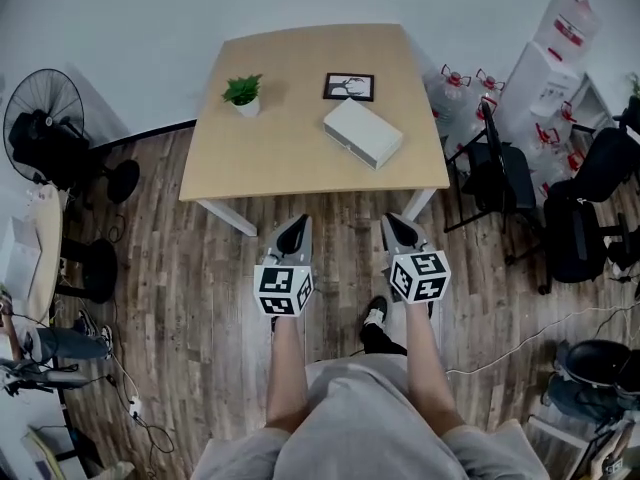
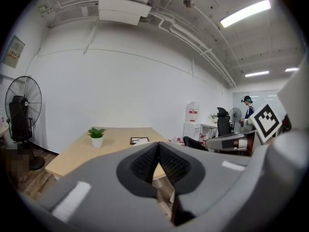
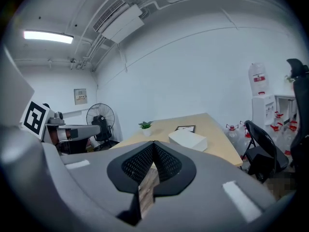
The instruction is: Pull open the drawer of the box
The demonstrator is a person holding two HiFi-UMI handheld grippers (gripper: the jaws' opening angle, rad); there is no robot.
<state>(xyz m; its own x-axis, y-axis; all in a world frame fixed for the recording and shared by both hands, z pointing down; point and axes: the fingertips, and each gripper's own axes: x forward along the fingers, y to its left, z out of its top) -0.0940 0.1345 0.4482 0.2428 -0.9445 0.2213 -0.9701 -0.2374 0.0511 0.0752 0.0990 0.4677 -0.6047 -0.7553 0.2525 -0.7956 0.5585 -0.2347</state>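
Observation:
A flat white box (image 1: 362, 133) lies on the right half of a light wooden table (image 1: 290, 153); its drawer looks closed. The same box (image 3: 188, 139) shows ahead in the right gripper view. Both grippers hang short of the table's near edge, above the floor. My left gripper (image 1: 293, 226) is shut with nothing held, its tips meeting (image 2: 158, 145). My right gripper (image 1: 397, 220) is also shut and empty (image 3: 153, 145), roughly in line with the box.
A small potted plant (image 1: 243, 92) and a framed picture (image 1: 349, 86) stand at the table's back. Black chairs (image 1: 500, 173), water bottles (image 1: 455, 83) and a dispenser (image 1: 548, 68) crowd the right. A standing fan (image 1: 45, 118) is at the left. Wooden floor (image 1: 200, 288) lies below.

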